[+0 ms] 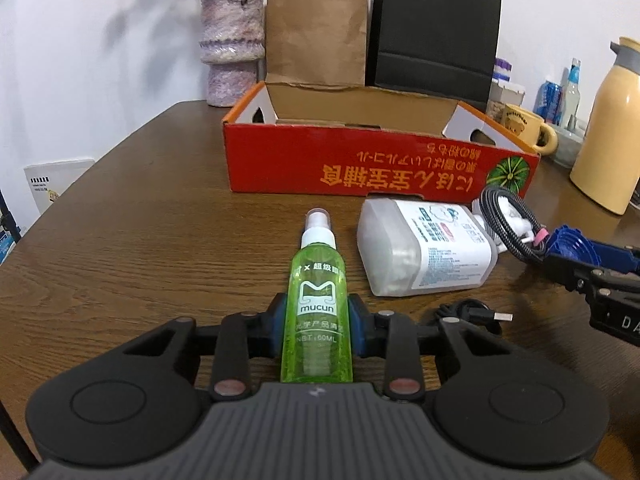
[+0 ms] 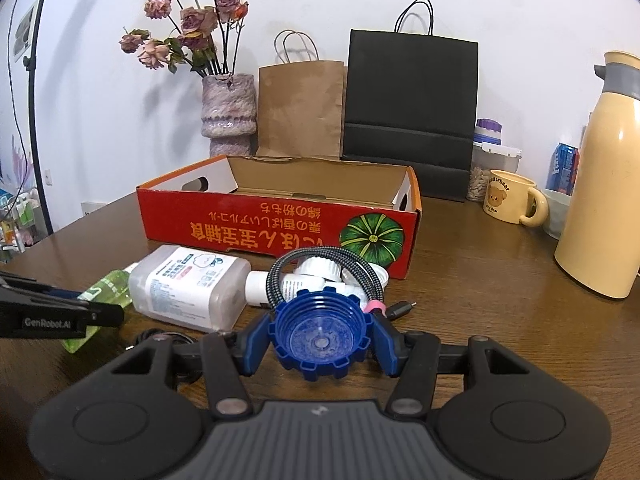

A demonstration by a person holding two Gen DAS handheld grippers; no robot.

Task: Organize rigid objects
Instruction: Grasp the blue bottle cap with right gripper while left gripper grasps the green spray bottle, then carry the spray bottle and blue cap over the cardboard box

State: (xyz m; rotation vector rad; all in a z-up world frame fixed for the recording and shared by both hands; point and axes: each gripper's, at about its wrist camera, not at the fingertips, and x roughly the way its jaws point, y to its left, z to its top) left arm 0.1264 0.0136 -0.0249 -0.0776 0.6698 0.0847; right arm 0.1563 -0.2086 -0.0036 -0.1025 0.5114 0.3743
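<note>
My left gripper is shut on a green spray bottle, its blue pads pressing both sides of the bottle's body; the white nozzle points away toward the red cardboard box. My right gripper is shut on a blue ridged cap, hollow side facing the camera. That cap and the right gripper show at the right edge of the left wrist view. The green bottle and the left gripper's fingers appear at the left of the right wrist view. The box stands open-topped; what lies on its floor is hidden.
A clear plastic bottle lies on its side before the box, beside a braided cable and white tubes. A black USB cable lies nearby. Vase, paper bags, mug and cream thermos stand behind and right.
</note>
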